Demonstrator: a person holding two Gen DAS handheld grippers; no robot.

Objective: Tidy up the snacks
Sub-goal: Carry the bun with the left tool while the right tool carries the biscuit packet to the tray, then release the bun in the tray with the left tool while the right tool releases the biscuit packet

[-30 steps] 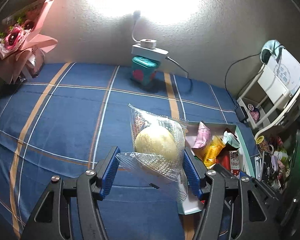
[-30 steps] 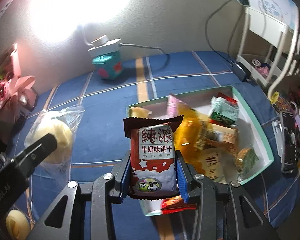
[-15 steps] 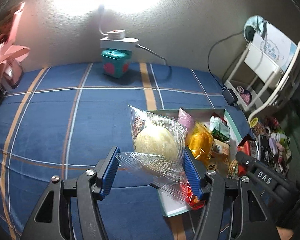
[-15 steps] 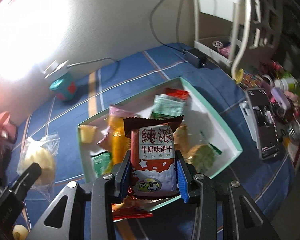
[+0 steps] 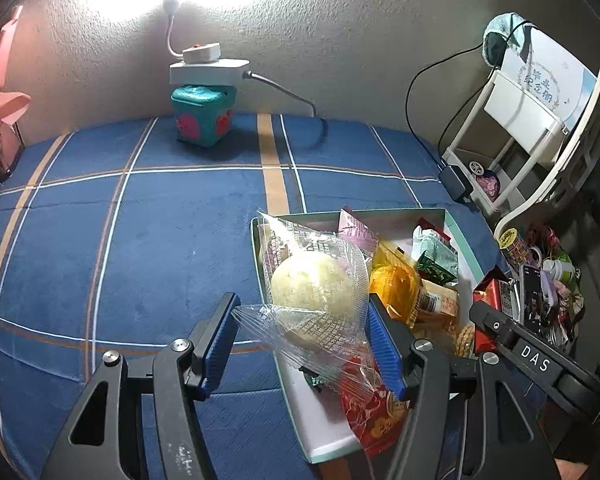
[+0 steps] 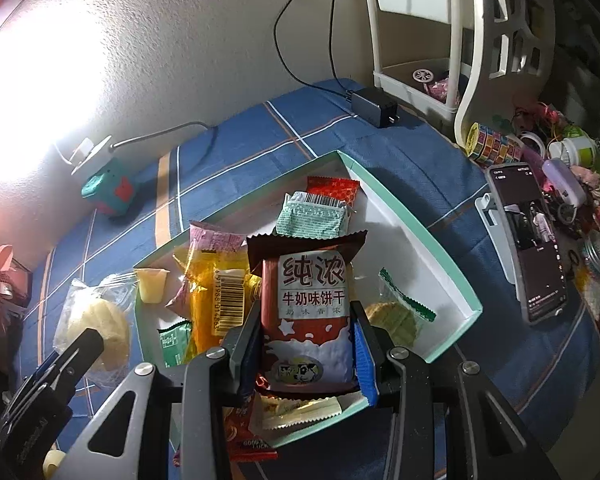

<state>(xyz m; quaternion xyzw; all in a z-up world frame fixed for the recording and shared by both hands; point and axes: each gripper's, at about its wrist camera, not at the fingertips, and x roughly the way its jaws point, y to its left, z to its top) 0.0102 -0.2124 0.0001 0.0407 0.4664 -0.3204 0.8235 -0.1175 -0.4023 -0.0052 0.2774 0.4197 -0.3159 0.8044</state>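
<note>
- Both tools have carried their snacks from beside the box to over it since a second ago.
- Left wrist view: the left tool grips a clear-wrapped pale round bun by its crinkled wrapper, over the left edge of the mint-rimmed box; a black bar at right reads "DAS".
- Right wrist view: the right tool clamps a brown-and-white biscuit packet printed "纯浓 牛奶味饼干", with a cow picture, above the snacks in the box; a red packet below reads "GOOD LUCK".

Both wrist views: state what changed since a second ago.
Both grippers swung toward the mint-rimmed white cardboard box. The brown milk-biscuit packet now hangs above its contents, and the clear-wrapped round yellow bun is over its edge. Both grips unchanged.
</note>
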